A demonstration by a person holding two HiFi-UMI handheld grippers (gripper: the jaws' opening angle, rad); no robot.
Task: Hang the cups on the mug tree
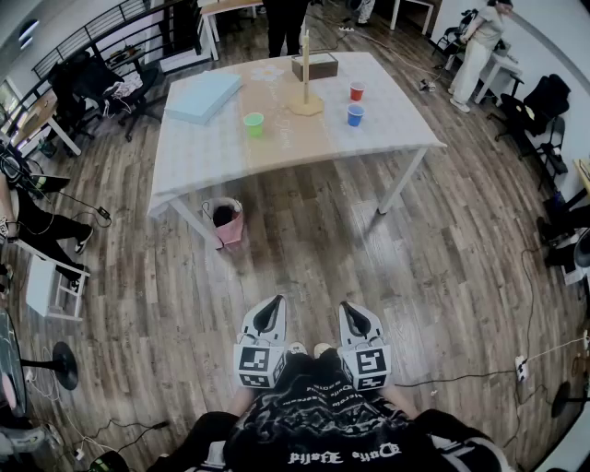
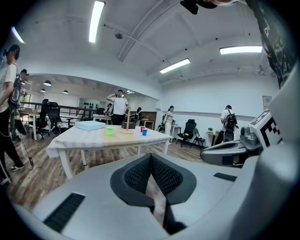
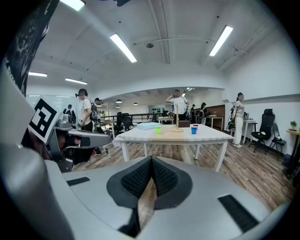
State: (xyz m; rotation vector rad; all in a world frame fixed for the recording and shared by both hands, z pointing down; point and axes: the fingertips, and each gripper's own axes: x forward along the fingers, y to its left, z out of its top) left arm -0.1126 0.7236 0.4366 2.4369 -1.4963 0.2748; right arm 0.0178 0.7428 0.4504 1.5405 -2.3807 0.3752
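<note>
Far ahead stands a white table [image 1: 221, 147] with a wooden mug tree [image 1: 305, 83], a green cup [image 1: 253, 123], a red cup [image 1: 357, 90] and a blue cup [image 1: 355, 114]. Both gripper views show the same set from afar: the mug tree [image 2: 127, 125], green cup [image 2: 109, 131], mug tree [image 3: 177, 119] and blue cup [image 3: 193, 130]. My left gripper [image 1: 268, 316] and right gripper [image 1: 356, 320] are held close to my body, side by side over the wood floor, well short of the table. Both are shut with nothing between their pads.
A light blue flat box [image 1: 203, 96] and a brown box [image 1: 315, 65] lie on the table. A pink bin [image 1: 224, 221] stands under its near edge. Office chairs [image 1: 101, 83], desks and cables ring the room. People stand beyond the table [image 1: 286, 23] and at right [image 1: 475, 46].
</note>
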